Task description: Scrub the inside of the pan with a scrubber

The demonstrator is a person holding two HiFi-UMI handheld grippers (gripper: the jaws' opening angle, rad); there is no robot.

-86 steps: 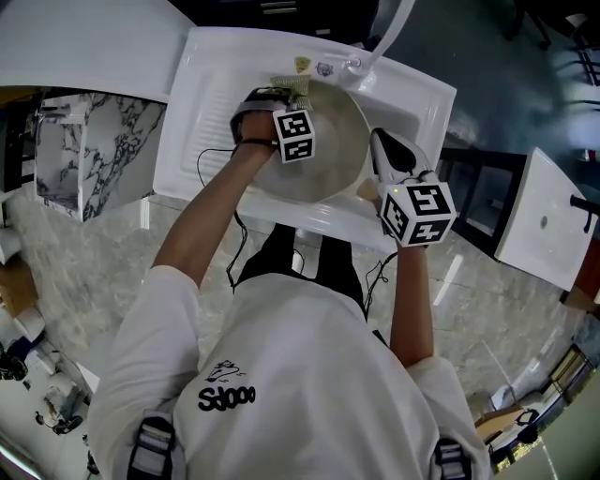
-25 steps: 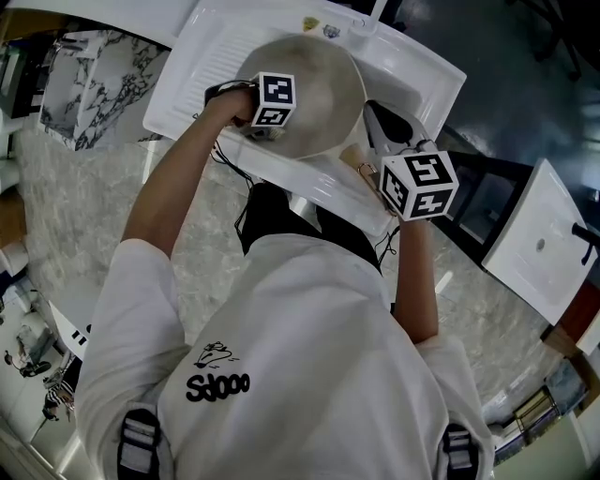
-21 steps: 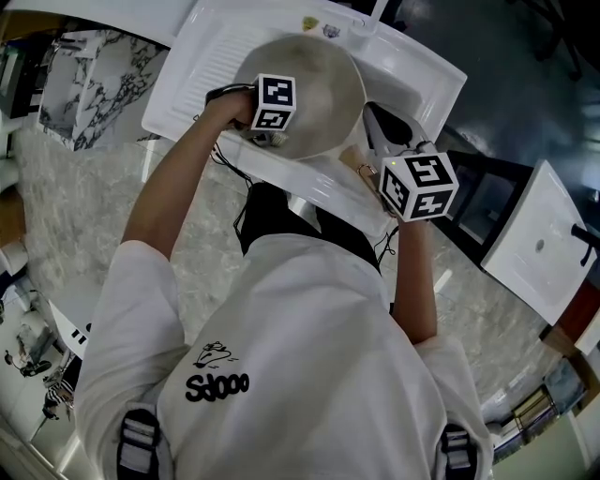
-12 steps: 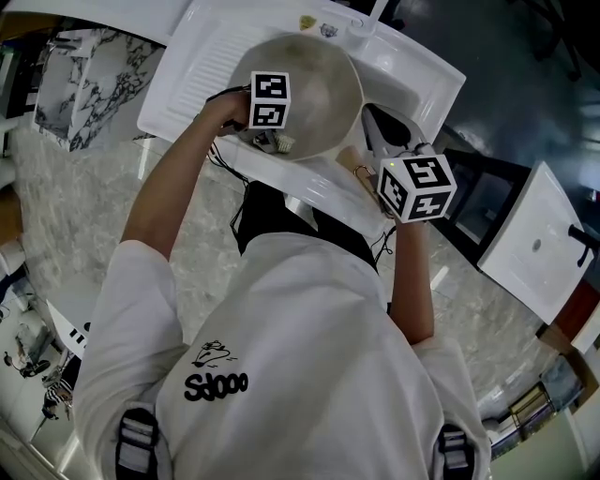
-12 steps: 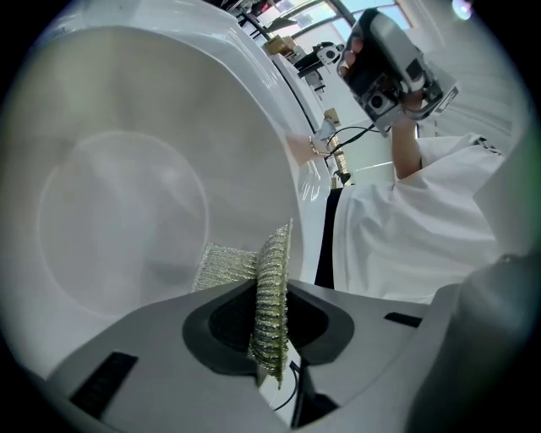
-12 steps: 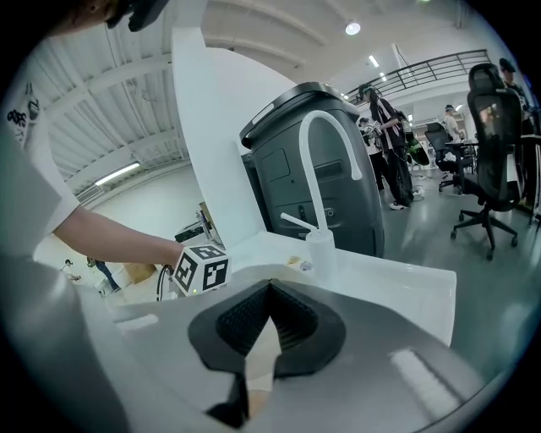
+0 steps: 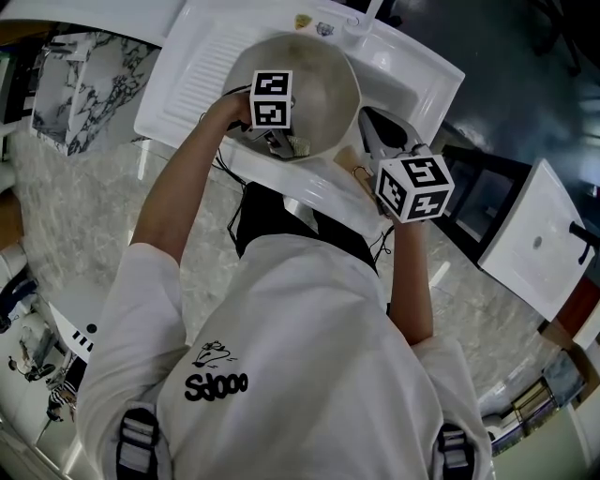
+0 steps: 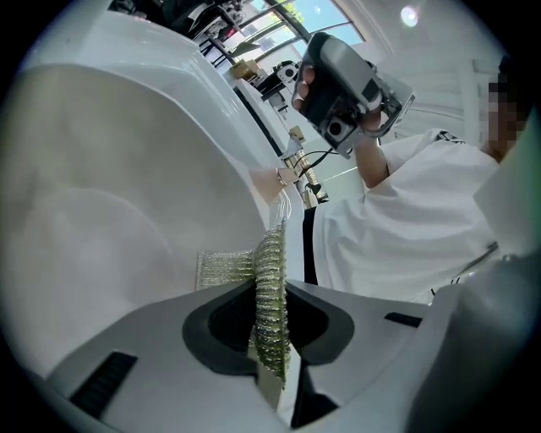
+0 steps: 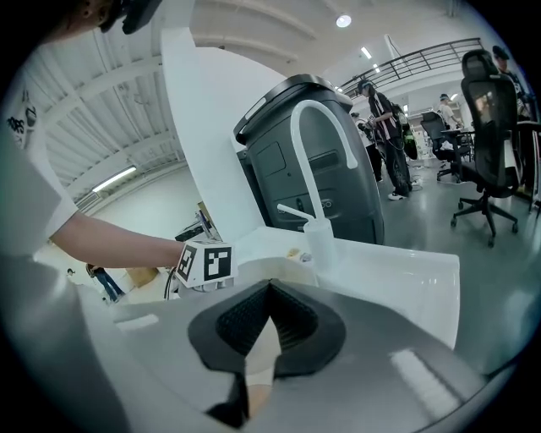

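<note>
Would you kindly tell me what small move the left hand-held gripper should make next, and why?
Probably sweep the left hand-held gripper across the pan: its jaws clamp the mesh scrubber at the near wall, while the right hand-held gripper grips the pan handle.

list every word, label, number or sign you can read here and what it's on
"Sdooo", in black stylised letters, as best it reads: back of the person's white shirt.
Drawing above that print: no legible words.
Marker cubes: black-and-white square codes, no words or numbers.
Small stickers on the sink rim: too small to read.
Both gripper views: nothing legible.
</note>
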